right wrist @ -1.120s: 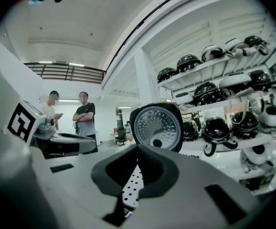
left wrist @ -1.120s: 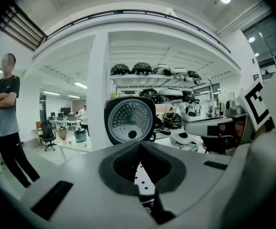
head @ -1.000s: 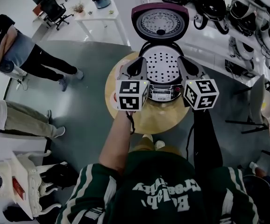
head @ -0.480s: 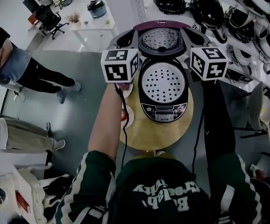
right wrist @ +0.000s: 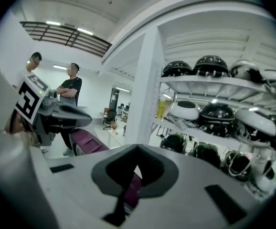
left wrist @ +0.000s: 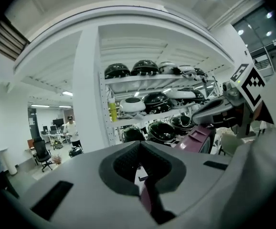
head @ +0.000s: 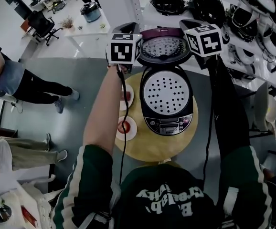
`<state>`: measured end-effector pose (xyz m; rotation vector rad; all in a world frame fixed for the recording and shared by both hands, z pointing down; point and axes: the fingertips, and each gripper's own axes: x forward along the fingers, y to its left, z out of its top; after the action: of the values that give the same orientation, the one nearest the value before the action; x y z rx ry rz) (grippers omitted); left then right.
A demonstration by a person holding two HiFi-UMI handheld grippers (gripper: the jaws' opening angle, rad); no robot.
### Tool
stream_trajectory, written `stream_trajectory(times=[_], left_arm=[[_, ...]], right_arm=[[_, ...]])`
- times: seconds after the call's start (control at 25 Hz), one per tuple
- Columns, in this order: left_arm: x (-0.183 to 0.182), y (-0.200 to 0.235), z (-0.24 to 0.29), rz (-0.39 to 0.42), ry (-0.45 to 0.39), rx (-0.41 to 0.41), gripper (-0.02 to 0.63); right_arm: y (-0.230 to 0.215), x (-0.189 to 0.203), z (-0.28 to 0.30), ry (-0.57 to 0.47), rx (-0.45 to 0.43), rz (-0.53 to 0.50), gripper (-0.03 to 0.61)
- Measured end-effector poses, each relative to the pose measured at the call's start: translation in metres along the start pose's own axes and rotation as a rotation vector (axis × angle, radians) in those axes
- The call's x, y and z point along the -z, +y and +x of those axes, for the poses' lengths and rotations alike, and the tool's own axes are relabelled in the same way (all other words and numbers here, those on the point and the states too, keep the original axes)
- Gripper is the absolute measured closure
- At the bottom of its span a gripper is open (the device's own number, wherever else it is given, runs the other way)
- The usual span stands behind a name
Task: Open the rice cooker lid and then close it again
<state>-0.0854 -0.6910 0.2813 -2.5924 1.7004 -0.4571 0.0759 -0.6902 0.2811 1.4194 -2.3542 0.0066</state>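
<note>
The rice cooker (head: 168,109) stands on a round wooden table (head: 147,147). Its purple lid (head: 163,44) is swung up and open, and a perforated white tray (head: 166,92) shows inside. My left gripper (head: 126,32) is raised at the lid's left top edge, my right gripper (head: 190,25) at its right top edge. In the left gripper view the jaws (left wrist: 140,175) stand together with a thin slit, and the purple lid (left wrist: 200,137) lies just beyond to the right. In the right gripper view the jaws (right wrist: 135,173) are likewise together, with the lid (right wrist: 88,142) to the left.
Two small white plates (head: 127,128) with red items sit on the table left of the cooker. Shelves of dark cookers (head: 214,6) rise right behind the lid. People (head: 14,80) stand at the far left, beyond them a white desk (head: 88,25).
Both grippers have risen from beside the cooker's front panel to the top edge of the open lid, one on each side. The lid stays open.
</note>
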Motion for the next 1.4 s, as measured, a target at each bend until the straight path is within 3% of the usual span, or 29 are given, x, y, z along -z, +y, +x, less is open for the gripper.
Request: stream_trajectory(times=[0.12,0.24,0.76,1.12,1.4], left_arm=[[0.007,-0.002,0.008,-0.048,0.022,0.031,0.616],[0.006,-0.001,0.006,-0.11,0.026,0.051,0.617],[0.018,-0.042,-0.048,-0.125,0.01,0.033,0.617],[0.075,-0.089,-0.11,-0.111,0.06,0.03,0.615],[0.148,-0.127,-0.14,-0.104,0.15,0.052,0.616]], right_arm=[[-0.004,0.003,0.002,0.036,-0.036,0.1,0.575],[-0.004,0.002,0.001,0.055,-0.05,0.134,0.575],[0.019,0.028,-0.051,0.032,-0.082,0.151,0.575],[0.068,0.094,-0.11,0.052,-0.13,0.148,0.575],[0.11,0.166,-0.137,0.106,-0.142,0.147,0.574]])
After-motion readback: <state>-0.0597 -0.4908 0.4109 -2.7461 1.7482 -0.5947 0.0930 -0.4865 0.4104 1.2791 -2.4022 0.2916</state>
